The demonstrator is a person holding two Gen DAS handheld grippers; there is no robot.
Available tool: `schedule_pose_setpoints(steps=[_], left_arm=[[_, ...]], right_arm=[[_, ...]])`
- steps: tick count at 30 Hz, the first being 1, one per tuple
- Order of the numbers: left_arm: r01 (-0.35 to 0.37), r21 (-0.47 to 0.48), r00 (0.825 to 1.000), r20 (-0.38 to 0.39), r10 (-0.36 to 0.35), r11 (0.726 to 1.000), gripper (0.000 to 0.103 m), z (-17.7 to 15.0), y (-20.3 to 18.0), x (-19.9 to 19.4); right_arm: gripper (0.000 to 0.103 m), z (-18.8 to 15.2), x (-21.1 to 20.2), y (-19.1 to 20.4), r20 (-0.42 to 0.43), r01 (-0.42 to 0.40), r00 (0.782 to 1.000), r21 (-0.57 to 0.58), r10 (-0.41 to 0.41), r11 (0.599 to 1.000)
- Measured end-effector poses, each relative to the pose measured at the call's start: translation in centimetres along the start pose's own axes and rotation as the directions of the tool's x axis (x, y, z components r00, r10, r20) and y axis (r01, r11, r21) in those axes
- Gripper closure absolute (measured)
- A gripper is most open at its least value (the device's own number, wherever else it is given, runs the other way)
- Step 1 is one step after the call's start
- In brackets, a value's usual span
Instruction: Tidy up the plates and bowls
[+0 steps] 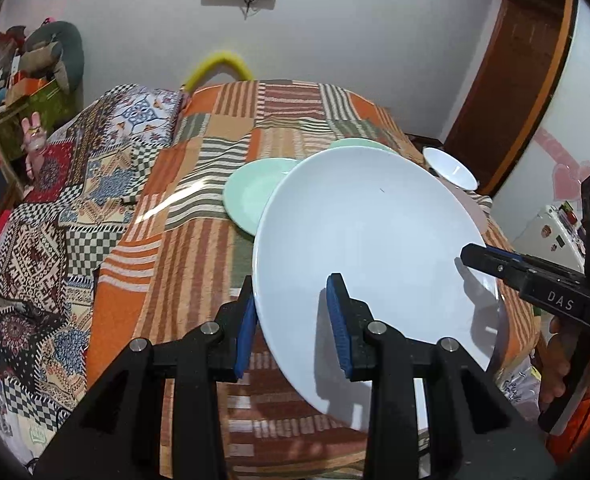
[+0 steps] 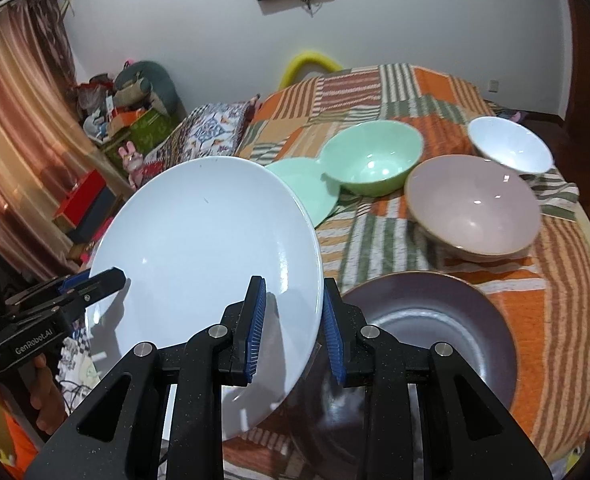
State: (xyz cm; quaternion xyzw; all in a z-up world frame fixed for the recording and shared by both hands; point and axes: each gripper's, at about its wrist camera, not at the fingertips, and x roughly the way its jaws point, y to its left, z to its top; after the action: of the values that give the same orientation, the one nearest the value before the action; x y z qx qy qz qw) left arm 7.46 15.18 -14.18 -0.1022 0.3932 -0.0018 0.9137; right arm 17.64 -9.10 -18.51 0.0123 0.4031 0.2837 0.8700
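Both grippers, left [image 1: 293, 324] and right [image 2: 293, 330], pinch the tilted white plate [image 2: 203, 264], likely bound for the dark plate [image 2: 435, 320] just right of the right gripper.

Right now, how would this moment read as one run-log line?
left claw: straddling white plate rim | right claw: straddling opposite rim | plate: tilted above purple plate | bowls: untouched
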Motion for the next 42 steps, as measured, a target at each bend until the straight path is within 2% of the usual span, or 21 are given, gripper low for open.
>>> schedule_pose_setpoints(steps=[10,19,29,42], left_arm=[[0.027,0.076,1.000,-0.006,-0.026,0.997,0.069,0.7,-4.2,0.1],[0.060,0.134,0.998,-0.033,-0.056,0.989,0.069,1.0,-7.8,1.3],[0.090,0.187,0.991,-0.116,-0.070,0.978,0.069,0.8,-11.1,3.3],[0.104,0.215,0.973,-0.224,-0.055,0.971,0.069,-0.4,-13.2,6.4]], right_arm=[[0.076,-0.5,-2.8,-2.9,0.054,0.030,0.998,0.044,-0.033,0.999],[0.076,-1.8,-4.7,-5.9,0.068,0.069,0.995,0.090,-0.075,0.994],[0.076,-3.4,-6.4,-8.5,0.067,0.110,0.991,0.136,-0.120,0.985],[0.076,-5.6,-6.1,-10.9,0.003,0.136,0.990,0.183,-0.139,0.974]])
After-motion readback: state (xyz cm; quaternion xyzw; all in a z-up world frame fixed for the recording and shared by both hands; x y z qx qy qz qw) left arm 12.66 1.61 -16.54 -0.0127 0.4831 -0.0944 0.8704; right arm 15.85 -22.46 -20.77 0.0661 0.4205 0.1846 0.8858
